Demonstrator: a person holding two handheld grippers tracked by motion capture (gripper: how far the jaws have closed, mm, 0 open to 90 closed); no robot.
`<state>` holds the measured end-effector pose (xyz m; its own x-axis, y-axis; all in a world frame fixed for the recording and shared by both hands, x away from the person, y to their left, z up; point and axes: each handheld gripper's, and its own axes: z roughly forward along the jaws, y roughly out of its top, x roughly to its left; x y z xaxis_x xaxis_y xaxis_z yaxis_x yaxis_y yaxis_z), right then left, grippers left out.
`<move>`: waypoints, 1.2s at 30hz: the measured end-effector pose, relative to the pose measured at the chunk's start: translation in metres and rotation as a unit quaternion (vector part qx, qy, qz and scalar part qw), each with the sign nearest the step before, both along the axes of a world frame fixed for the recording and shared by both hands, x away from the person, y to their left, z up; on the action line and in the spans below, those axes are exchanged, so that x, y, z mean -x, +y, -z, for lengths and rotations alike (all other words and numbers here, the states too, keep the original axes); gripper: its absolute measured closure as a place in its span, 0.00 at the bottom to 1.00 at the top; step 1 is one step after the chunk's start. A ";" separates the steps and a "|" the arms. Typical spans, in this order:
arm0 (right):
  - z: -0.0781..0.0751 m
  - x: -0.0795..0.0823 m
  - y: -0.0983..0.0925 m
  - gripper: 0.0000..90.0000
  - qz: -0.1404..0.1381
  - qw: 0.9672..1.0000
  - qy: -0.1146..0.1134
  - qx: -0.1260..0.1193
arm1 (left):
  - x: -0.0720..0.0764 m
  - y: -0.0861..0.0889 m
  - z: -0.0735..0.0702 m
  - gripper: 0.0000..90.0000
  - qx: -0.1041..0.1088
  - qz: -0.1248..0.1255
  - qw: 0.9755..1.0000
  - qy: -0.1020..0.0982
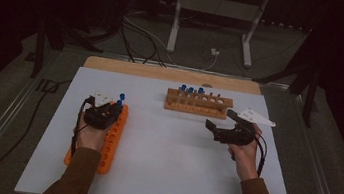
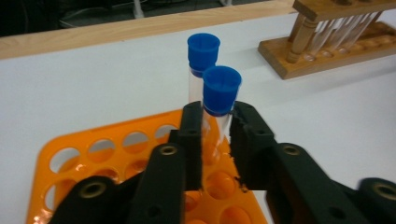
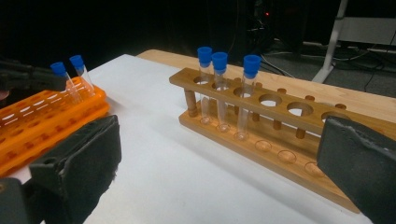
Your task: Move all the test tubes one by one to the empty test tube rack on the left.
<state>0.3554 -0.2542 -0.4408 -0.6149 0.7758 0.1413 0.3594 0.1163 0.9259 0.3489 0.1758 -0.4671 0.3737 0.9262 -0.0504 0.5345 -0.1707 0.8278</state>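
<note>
Two capped tubes stand at the far end of the orange rack (image 2: pixel 116 154), and the left gripper (image 2: pixel 215 140) has its jaws closed narrow around the nearer tube (image 2: pixel 219 100), gripping the clear glass just under the blue cap. That tube lies straight ahead of the jaws, its long axis close to upright, its lower end down in a rack hole. So the coming move, as I judge it, turns on a straight lift along that axis before any sideways carry. The second tube (image 2: pixel 201 60) stands just behind it, nearly touching, which leaves little room for tilt.

In the high view the left gripper (image 1: pixel 107 111) sits over the orange rack (image 1: pixel 111 144) at the table's left, while the right gripper (image 1: pixel 221 126) hovers with its jaws wide and empty, just in front of the wooden rack (image 1: pixel 199 104). The left hand is plainly the nearer to the held tube.

The wooden rack (image 3: pixel 280 121) holds three blue-capped tubes (image 3: pixel 219 88) at one end, with its other holes vacant. The held tube is thin clear glass or plastic and looks empty.
</note>
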 end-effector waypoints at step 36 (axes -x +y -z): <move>-0.012 -0.050 0.029 0.06 0.036 0.998 0.023 0.038 | 0.037 0.002 -0.003 0.01 0.092 0.039 0.993 -0.061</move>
